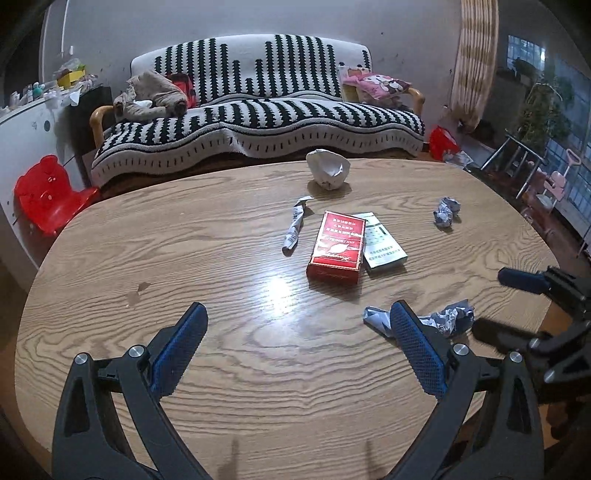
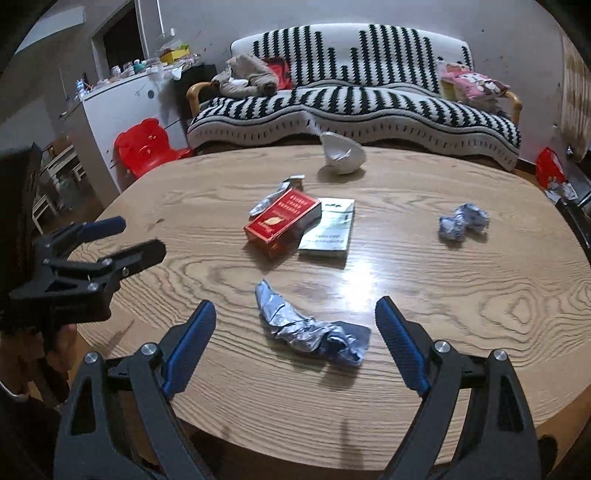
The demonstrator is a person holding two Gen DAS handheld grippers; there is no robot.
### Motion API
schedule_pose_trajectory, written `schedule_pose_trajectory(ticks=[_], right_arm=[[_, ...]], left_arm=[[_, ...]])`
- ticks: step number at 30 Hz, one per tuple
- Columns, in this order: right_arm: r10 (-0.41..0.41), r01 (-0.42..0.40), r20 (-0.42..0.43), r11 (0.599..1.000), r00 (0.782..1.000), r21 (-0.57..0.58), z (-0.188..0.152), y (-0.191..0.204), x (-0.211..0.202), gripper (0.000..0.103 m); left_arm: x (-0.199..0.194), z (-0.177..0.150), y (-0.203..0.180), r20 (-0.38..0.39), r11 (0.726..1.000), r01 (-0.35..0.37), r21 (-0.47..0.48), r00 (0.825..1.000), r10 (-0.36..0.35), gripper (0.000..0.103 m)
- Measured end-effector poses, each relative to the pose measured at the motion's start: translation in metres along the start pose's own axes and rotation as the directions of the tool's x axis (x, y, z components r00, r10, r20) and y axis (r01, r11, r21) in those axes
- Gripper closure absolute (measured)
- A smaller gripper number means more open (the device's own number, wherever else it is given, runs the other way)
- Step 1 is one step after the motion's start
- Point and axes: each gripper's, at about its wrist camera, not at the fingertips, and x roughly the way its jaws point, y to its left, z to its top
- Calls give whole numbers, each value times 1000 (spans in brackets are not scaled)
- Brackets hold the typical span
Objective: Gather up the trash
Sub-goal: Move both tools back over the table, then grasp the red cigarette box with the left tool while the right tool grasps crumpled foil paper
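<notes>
While both my grippers, left (image 1: pixel 297 317) and right (image 2: pixel 295 314), stand released, crumpled foil (image 2: pixel 314 328) lies at lower centre between right fingers.

oval light-wood-grain table (image 1: pixel 147 258) underlies both claws, with a bright glare patch ahead of them. beyond its far edge: sofa under a black-and-white striped knit cover (image 1: pixel 258 122), wooden armrests, pink cartoon cushion (image 1: pixel 380 86) at its right end. plain grey-white wall (image 1: pixel 221 22) behind. far left of the claws: white cabinet (image 2: pixel 122 107) with cluttered top, red bear-shaped plastic chair (image 1: pixel 48 192). far right: beige checked curtain (image 1: pixel 476 55), dim window (image 1: pixel 524 48).
</notes>
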Motion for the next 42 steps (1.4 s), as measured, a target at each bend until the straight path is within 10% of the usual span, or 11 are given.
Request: schedule_pose_trajectory(ticks=[21, 25, 28, 42], right_arm=[[4, -17, -130, 995, 991, -96, -15, -14, 74, 19], [10, -25, -150, 994, 989, -102, -14, -14, 79, 43], [11, -30, -157, 992, 988, -119, -15, -11, 80, 66], [3, -19, -109, 990, 994, -142, -11, 4, 54, 70]], left_arm=[[126, 30, -25, -105, 997, 78, -8, 991, -79, 7], [135, 29, -25, -118, 997, 76, -20, 990, -77, 13], [135, 28, -27, -124, 998, 66, -1, 990, -66, 40], [84, 25, -20, -66, 999, 18, 40, 998, -15, 45]])
